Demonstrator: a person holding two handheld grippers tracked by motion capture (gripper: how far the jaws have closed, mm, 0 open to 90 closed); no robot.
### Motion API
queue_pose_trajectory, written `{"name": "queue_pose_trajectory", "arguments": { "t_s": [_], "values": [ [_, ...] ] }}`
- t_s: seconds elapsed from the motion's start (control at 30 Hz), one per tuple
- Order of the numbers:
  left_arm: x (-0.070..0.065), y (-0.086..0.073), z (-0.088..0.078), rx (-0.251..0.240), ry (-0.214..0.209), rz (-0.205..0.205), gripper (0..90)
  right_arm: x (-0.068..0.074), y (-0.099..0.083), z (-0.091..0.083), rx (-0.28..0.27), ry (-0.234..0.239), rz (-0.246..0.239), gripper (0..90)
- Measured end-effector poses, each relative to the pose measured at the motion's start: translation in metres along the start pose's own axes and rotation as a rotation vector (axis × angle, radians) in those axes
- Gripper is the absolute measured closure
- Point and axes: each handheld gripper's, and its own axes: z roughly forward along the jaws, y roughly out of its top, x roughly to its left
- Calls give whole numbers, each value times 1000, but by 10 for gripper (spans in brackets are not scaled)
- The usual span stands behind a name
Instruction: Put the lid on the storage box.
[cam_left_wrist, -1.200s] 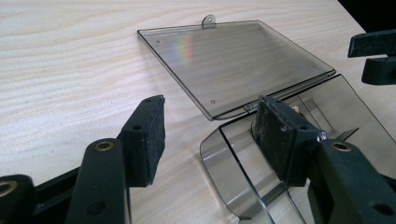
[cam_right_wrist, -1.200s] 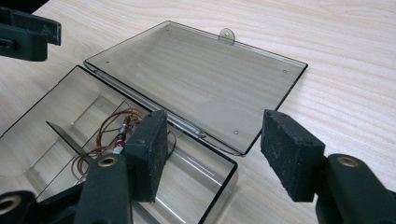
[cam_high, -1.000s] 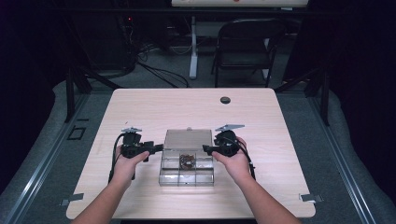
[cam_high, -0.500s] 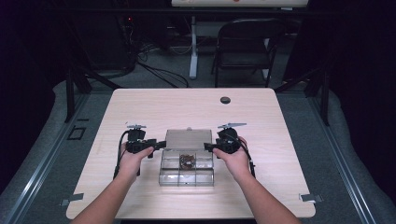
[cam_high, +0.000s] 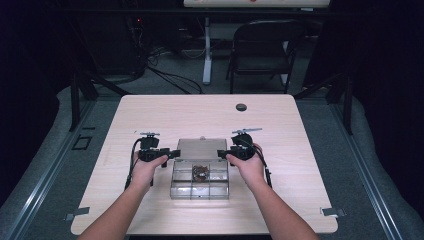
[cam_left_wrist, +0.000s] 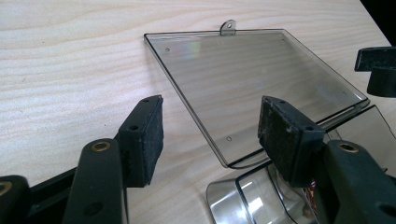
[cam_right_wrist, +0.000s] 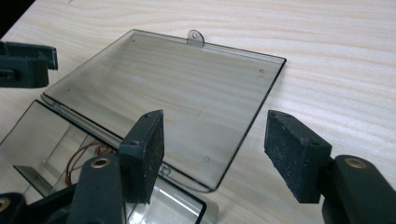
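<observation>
You are holding the left gripper (cam_high: 172, 153) at the left edge of the clear plastic organiser box (cam_high: 200, 179), with its jaws spread wide and gripping nothing. In the left gripper view the two pads (cam_left_wrist: 144, 135) are straddling the near left corner of the lid (cam_left_wrist: 254, 88), which places that corner between them for a likely pinch.

The box is sitting at the middle of the table (cam_high: 310, 150), on your side of it. Its lid is lying flat on the wood behind the compartments, swung fully back on its hinge, so every compartment is reachable from above. The small latch tab (cam_left_wrist: 228, 27) is pointing away from you at the far edge. One compartment is holding a tangle of brownish wire-like parts (cam_high: 201, 171); their exact nature cannot be told.

You are holding the right gripper (cam_high: 221, 153) at the right edge of the lid, mirroring the left. Its jaws are likewise standing apart and empty, with the right corner of the lid lying between the pads (cam_right_wrist: 148, 149). This symmetric placement suggests a two-sided lift to swing the lid shut evenly without twisting the hinge.

A small dark round object (cam_high: 241, 107) is resting near the far edge of the table, well apart from the work.
</observation>
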Motion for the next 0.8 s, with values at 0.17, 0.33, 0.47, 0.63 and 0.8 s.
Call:
{"name": "queue_pose_trajectory", "arguments": {
  "t_s": [0.17,0.33,0.47,0.63,0.8],
  "values": [
    [0,1,3,6,-3,-12,411,-2,0,6,7,0,31,381],
    [-1,1,6,16,-6,-11,412,-5,0,10,18,8,41,382],
    [-1,1,10,27,-10,-20,420,-7,1,13,25,17,53,406],
    [1,1,11,29,-12,-28,425,-9,2,15,28,30,67,392],
    [1,1,13,36,-11,-33,425,-8,3,17,30,27,66,385]
  ]
}}
